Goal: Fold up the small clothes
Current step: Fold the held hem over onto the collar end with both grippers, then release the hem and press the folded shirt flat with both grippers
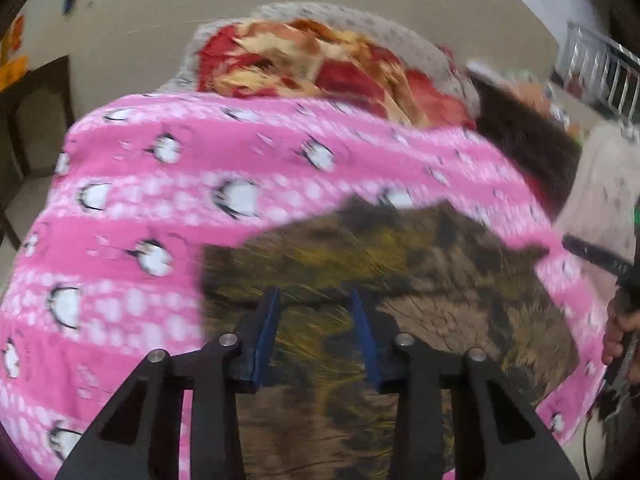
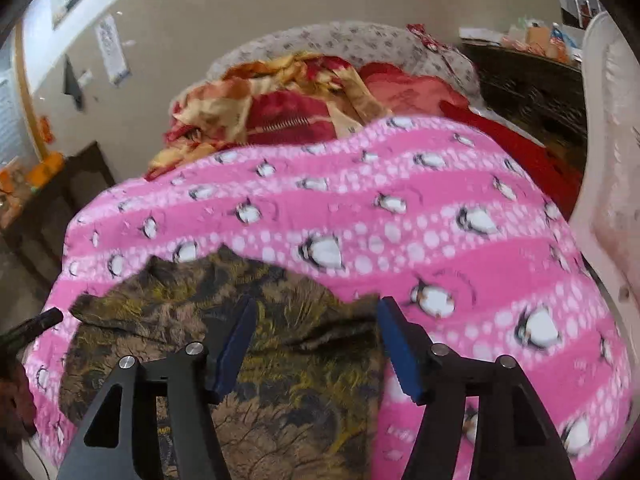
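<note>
hovering open and empty, the left gripper point(image 1: 316, 300) and right gripper point(image 2: 316, 312) hang over a camouflage garment point(image 2: 280, 360) on a pink penguin blanket point(image 2: 440, 208)

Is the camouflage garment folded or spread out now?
Cannot tell for sure: the camouflage garment lies on the pink blanket, rumpled, with uneven edges.

No legible text; wall posters point(image 2: 110, 48) too blurred
</note>
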The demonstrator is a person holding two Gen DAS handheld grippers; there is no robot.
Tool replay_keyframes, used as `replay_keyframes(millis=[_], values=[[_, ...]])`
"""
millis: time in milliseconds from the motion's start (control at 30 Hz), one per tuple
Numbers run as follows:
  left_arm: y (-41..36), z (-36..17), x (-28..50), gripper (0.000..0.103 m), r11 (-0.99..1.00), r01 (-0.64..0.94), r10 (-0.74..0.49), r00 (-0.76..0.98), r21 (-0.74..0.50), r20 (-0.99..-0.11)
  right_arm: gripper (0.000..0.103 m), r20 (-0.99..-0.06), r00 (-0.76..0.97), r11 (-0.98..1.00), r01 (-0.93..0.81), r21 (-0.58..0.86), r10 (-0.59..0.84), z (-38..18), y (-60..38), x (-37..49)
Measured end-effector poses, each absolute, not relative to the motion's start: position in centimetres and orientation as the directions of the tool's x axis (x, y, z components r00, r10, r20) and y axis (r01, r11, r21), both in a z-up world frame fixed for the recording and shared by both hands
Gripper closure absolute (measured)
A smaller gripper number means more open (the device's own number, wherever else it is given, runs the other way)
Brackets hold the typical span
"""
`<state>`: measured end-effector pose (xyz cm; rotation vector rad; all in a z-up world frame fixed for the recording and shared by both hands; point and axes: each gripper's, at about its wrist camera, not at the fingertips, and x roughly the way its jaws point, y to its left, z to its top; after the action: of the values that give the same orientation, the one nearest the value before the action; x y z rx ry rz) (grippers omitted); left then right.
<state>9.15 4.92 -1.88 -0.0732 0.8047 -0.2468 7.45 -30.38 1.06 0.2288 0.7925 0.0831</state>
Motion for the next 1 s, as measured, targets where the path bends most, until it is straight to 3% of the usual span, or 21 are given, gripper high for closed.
replay_keyframes(millis=[100, 133, 167, 233, 267, 367, 400, 467, 533, 600, 733, 867, 1000], values=[[4.3, -5.9, 10.4, 0.067, 0.990, 0.111, -0.136, 0.633, -0.085, -0.762, 0.035, -0.751, 0.614, 0.962, -0.051, 0.268, 0.242, -1.6, -28.4, 8.7], [4.7, -7.3, 10.6, 0.074, 0.993, 0.081, -0.121, 0.615, -0.090, -0.779, 0.035, -0.778, 0.582, 0.967, -0.069, 0.244, 0.237, -3.0, -27.9, 9.4], [5.3, -8.1, 9.9, 0.075, 0.991, 0.089, -0.136, 0.653, -0.102, -0.745, 0.035, -0.807, 0.564, 0.983, -0.075, 0.166, 0.179, -4.5, -27.5, 9.8], [5.6, -8.4, 9.2, 0.078, 0.990, 0.103, -0.139, 0.671, -0.094, -0.728, 0.033, -0.842, 0.517, 0.988, -0.093, 0.123, 0.154, -7.5, -27.9, 10.1], [5.8, -8.2, 9.2, 0.078, 0.990, 0.089, -0.138, 0.662, -0.106, -0.736, 0.030, -0.813, 0.556, 0.985, -0.104, 0.138, 0.173, -7.5, -28.4, 9.7], [5.4, -7.5, 10.5, 0.078, 0.992, 0.066, -0.125, 0.594, -0.106, -0.794, 0.029, -0.851, 0.501, 0.987, -0.100, 0.122, 0.156, -6.9, -28.3, 10.4], [5.0, -7.2, 11.2, 0.077, 0.993, 0.065, -0.115, 0.561, -0.095, -0.820, 0.029, -0.871, 0.471, 0.990, -0.102, 0.101, 0.138, -6.5, -27.9, 11.0], [3.8, -6.8, 13.1, 0.061, 0.994, 0.079, -0.101, 0.498, -0.071, -0.862, 0.029, -0.883, 0.453, 0.990, -0.113, 0.085, 0.127, -6.2, -27.5, 12.1], [3.0, -6.8, 14.7, 0.053, 0.994, 0.094, -0.092, 0.484, -0.053, -0.870, 0.027, -0.884, 0.446, 0.989, -0.111, 0.102, 0.141, -6.2, -27.6, 13.8], [2.5, -6.6, 16.9, 0.053, 0.995, 0.094, -0.071, 0.497, -0.027, -0.865, 0.027, -0.880, 0.450, 0.988, -0.095, 0.124, 0.153, -6.4, -27.9, 15.7], [5.4, -5.4, 21.3, 0.053, 0.990, -0.029, -0.104, 0.536, -0.141, -0.838, 0.027, -0.821, 0.534, 0.977, -0.054, 0.206, 0.203, -5.1, -29.5, 19.2], [8.6, -2.9, 23.1, 0.053, 0.963, -0.177, -0.055, 0.610, -0.203, -0.791, 0.027, -0.761, 0.622, 0.974, -0.009, 0.228, 0.184, -2.4, -31.0, 20.6], [6.7, -2.6, 21.6, 0.053, 0.970, -0.122, -0.080, 0.660, -0.211, -0.747, 0.027, -0.735, 0.654, 0.968, 0.017, 0.250, 0.178, -1.3, -29.7, 19.3]])
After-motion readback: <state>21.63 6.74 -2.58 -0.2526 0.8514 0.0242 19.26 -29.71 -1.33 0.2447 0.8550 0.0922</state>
